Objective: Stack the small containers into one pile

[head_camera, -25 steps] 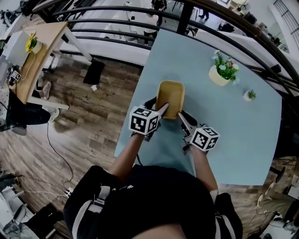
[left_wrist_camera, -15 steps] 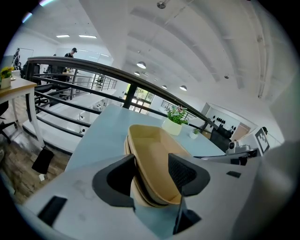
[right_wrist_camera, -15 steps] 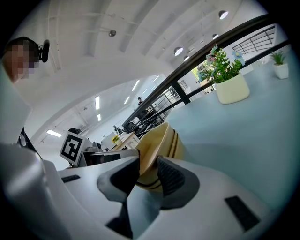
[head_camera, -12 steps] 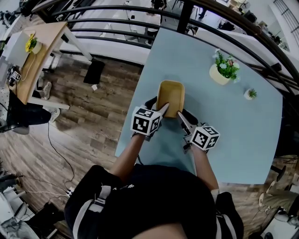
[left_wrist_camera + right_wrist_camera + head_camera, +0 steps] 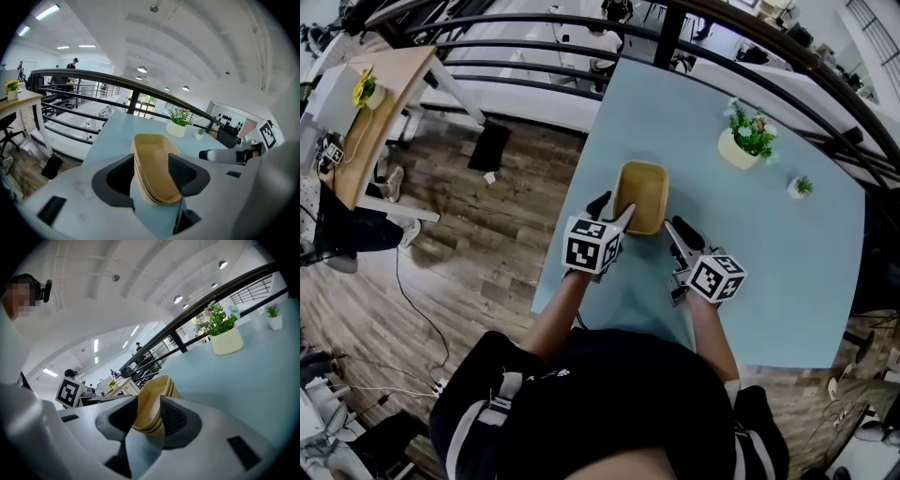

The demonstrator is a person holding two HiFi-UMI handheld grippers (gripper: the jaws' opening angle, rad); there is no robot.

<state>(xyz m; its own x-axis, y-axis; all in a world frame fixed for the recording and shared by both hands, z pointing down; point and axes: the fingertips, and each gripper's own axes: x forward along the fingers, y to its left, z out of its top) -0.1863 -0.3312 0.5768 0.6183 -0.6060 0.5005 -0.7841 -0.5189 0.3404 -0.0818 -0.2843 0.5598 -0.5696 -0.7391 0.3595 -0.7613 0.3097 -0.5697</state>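
Note:
A stack of small yellow containers stands nested in one pile near the left edge of the light blue table. My left gripper is open at the stack's near left corner, one finger left of the wall and one over the corner. In the left gripper view the stack fills the gap between the jaws. My right gripper is open and holds nothing, a little off the stack's near right corner. In the right gripper view the stack shows beyond the jaws.
A potted plant in a cream pot and a tiny white pot stand on the far right of the table. The table's left edge drops to a wooden floor. A dark railing runs behind.
My right gripper has drawn back and to the right, away from the stack's near right corner. The left gripper and the stack have hardly moved.

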